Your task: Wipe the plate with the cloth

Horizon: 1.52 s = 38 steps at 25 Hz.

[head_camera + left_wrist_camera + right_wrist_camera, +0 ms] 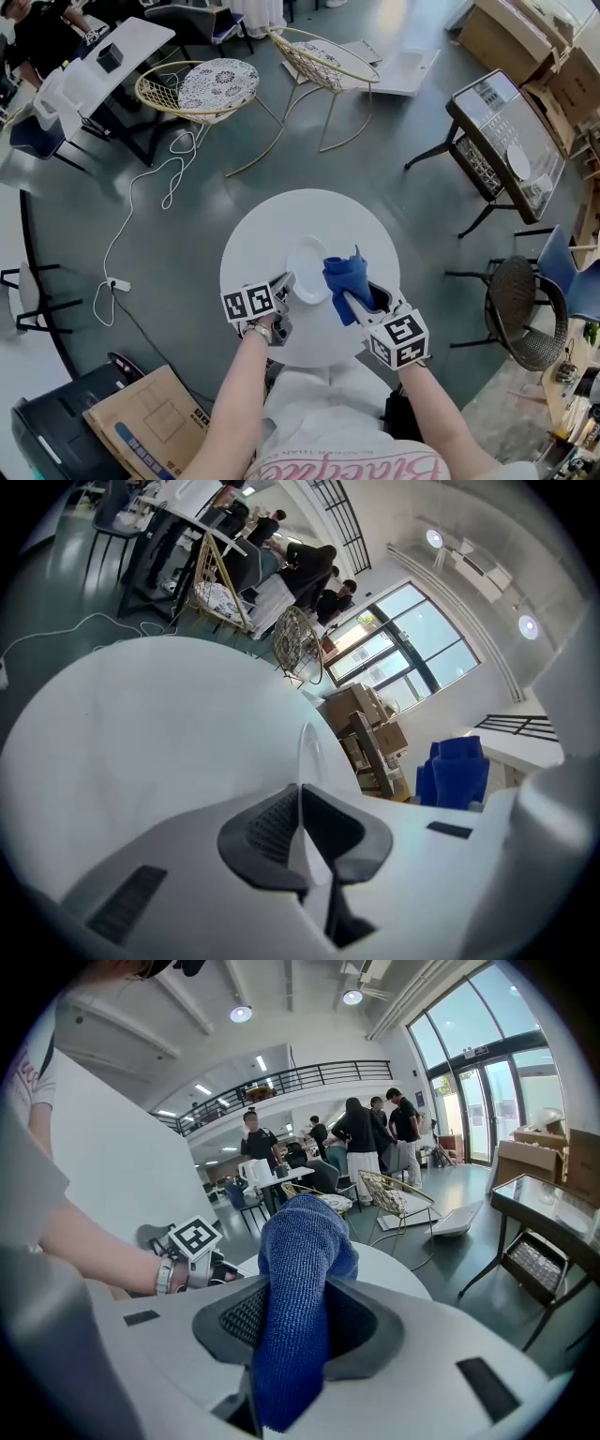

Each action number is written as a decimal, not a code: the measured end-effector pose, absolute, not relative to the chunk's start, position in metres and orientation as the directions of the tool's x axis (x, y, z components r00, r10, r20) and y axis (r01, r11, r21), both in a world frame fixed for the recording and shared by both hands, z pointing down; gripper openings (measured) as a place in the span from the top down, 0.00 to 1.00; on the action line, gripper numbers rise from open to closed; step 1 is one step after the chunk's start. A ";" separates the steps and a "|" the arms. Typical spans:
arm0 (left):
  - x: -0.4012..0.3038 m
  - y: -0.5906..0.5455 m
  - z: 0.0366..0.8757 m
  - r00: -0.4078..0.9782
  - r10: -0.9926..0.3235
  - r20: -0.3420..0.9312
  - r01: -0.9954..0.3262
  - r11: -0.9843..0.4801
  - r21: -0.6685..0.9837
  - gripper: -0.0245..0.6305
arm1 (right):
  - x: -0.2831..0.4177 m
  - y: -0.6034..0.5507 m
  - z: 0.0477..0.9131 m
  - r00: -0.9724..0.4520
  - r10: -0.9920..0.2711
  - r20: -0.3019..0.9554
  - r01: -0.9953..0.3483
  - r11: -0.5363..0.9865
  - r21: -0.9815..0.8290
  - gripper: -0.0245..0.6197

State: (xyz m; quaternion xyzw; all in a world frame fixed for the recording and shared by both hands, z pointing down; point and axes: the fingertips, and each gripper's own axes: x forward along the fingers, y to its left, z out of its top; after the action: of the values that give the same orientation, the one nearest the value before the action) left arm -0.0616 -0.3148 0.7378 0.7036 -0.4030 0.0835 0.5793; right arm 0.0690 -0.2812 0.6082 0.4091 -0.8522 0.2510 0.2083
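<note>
A white plate (307, 269) lies in the middle of the round white table (281, 225). My left gripper (286, 281) is shut on the plate's near-left rim; in the left gripper view the thin rim (307, 752) stands edge-on between the dark pads of the left gripper (300, 803). My right gripper (361, 298) is shut on a bunched blue cloth (345, 279), held just right of the plate. In the right gripper view the cloth (300, 1279) fills the gap of the right gripper (305, 1302) and sticks out past it. The cloth (455, 771) also shows in the left gripper view.
Two gold wire chairs (202, 89) (323, 61) stand beyond the table. A white cable with a power strip (117, 284) lies on the floor at left. A black side table (506, 141) and a dark chair (525, 309) are at right, a cardboard box (150, 422) at near left.
</note>
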 end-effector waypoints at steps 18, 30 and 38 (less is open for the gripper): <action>-0.056 -0.310 0.572 0.628 -0.686 0.366 -0.670 -0.238 0.703 0.93 | 0.084 -0.291 0.490 -0.610 -0.702 0.367 -0.787 0.593 -0.172 0.73; -0.048 -0.304 0.425 0.615 -0.774 0.151 -0.717 -0.470 0.514 0.93 | 0.068 -0.288 0.377 -0.633 -0.772 0.062 -0.773 0.627 -0.095 0.73; -0.043 -0.294 0.386 0.607 -0.790 0.082 -0.736 -0.521 0.433 0.93 | 0.033 -0.284 0.322 -0.677 -0.733 -0.066 -0.730 0.681 -0.066 0.73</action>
State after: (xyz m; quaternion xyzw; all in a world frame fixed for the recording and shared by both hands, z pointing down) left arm -0.0429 -0.2944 0.3856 0.8697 -0.4387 -0.0625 0.2172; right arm 0.0329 -0.2840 0.3223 0.3992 -0.9157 0.0172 -0.0437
